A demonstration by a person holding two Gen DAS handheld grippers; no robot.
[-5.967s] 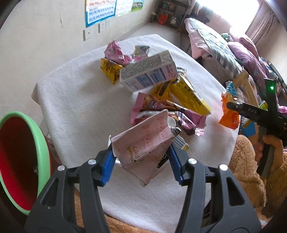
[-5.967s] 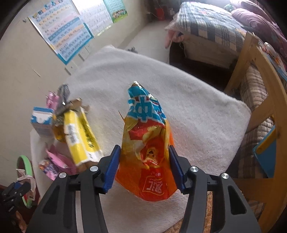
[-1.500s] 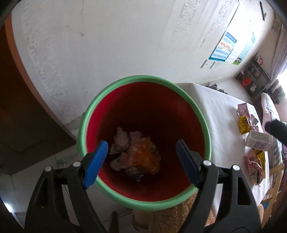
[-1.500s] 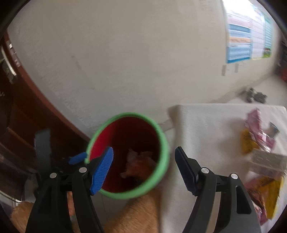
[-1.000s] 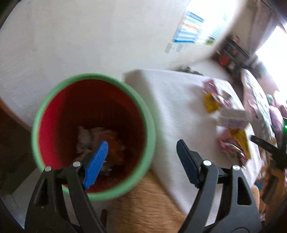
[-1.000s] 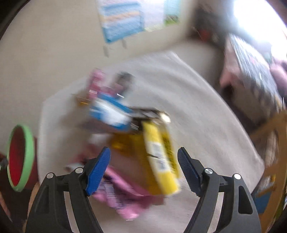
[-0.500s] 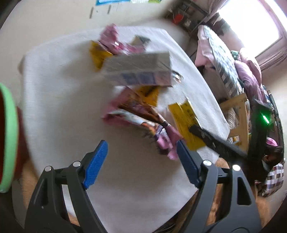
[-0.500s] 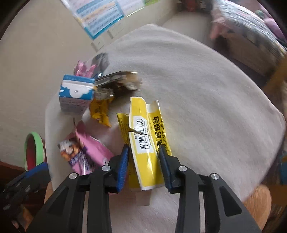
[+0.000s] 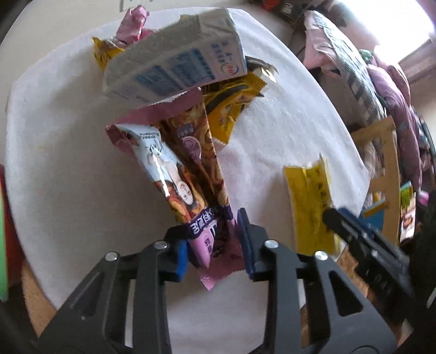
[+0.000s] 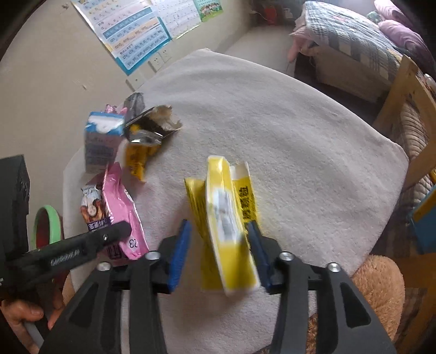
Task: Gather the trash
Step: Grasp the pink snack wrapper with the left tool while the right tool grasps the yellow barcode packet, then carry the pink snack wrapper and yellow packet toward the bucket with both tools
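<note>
A pink and purple snack wrapper [image 9: 190, 168] lies on the white-clothed table [image 9: 54, 163] and reaches between my left gripper's jaws. The left gripper [image 9: 214, 250] is closing, and its blue pads press on the wrapper's near end. In the right wrist view, a long yellow packet [image 10: 226, 217] stands tilted on its edge between the right gripper's jaws. The right gripper [image 10: 218, 256] is opening, and a gap shows beside its left pad. The same wrapper [image 10: 120, 212] lies under a left gripper finger [image 10: 109, 237]. The red bin with a green rim [image 10: 46, 215] stands off the table's left end.
A blue and white milk carton [image 9: 174, 65] lies behind the wrapper, with small yellow wrappers [image 9: 231, 109] and a crumpled pink one [image 9: 133, 21] around it. A wooden chair [image 10: 403, 89] and a bed [image 10: 354, 40] stand at the right. A hand [image 10: 21, 313] holds the left gripper.
My left gripper swung from over the bin to the trash pile and closed around the pink wrapper. The right gripper's jaws closed on the yellow packet, then widened, and the packet tipped up.
</note>
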